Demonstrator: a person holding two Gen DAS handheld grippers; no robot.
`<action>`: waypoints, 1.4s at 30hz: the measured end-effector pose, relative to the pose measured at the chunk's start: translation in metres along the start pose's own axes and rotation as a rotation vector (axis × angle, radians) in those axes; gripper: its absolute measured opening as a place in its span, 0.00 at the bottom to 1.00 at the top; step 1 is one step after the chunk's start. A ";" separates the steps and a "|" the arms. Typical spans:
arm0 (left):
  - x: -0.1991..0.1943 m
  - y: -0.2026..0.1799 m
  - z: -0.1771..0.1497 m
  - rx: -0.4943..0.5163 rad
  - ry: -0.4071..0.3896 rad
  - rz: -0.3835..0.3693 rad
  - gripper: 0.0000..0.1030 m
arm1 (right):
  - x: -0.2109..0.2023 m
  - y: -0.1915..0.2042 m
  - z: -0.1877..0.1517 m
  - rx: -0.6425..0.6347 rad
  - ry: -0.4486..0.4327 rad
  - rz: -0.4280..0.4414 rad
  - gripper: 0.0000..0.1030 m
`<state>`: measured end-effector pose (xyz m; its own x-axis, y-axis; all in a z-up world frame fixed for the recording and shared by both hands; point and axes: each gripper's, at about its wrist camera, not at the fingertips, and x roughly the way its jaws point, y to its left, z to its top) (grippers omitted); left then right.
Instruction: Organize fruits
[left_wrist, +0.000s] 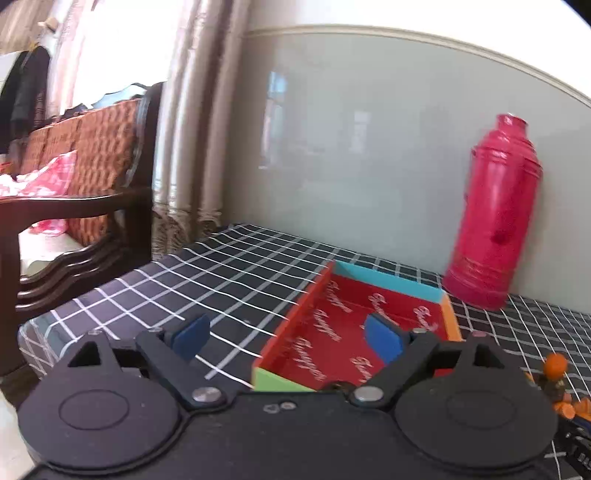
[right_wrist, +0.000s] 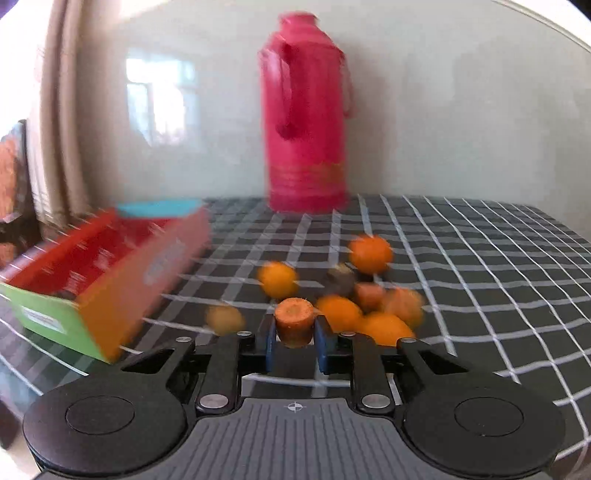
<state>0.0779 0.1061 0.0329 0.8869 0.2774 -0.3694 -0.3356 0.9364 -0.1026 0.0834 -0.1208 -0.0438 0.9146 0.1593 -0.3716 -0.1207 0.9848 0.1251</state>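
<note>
Carrot piece (right_wrist: 294, 320) is clamped between right gripper (right_wrist: 294, 345) pads, right of the red tray (right_wrist: 110, 266). Left gripper (left_wrist: 290, 338) is spread wide, empty, before the tray (left_wrist: 291, 325). Oranges (right_wrist: 370, 254) lie right of it.

Pink flask (right_wrist: 306, 122); red-lined tray (left_wrist: 354, 332); black white-checked tablecloth (left_wrist: 229, 266); orange fruits (right_wrist: 369, 253).

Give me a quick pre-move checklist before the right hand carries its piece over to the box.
1. Right gripper jaws shut on the carrot piece: ok.
2. Left gripper open, holding nothing: ok.
3. Box interior free of items: ok in the part visible.
4. Box standing flat on the checked cloth: ok.
5. Pink flask upright, behind the box and fruit pile: ok.
6. Grip firmness on the carrot piece: cannot tell, picture blurred.
</note>
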 end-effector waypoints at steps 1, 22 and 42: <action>0.000 0.004 0.001 -0.013 -0.005 0.014 0.83 | -0.003 0.006 0.004 0.006 -0.021 0.054 0.21; 0.002 0.033 -0.001 -0.032 0.003 0.107 0.84 | 0.006 0.083 0.019 -0.122 -0.106 0.290 0.84; -0.034 -0.107 -0.034 0.267 -0.101 -0.373 0.83 | -0.048 -0.070 0.019 0.122 -0.289 -0.594 1.00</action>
<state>0.0728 -0.0104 0.0252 0.9623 -0.0813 -0.2597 0.0934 0.9950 0.0348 0.0552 -0.1987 -0.0167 0.8808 -0.4489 -0.1506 0.4639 0.8818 0.0846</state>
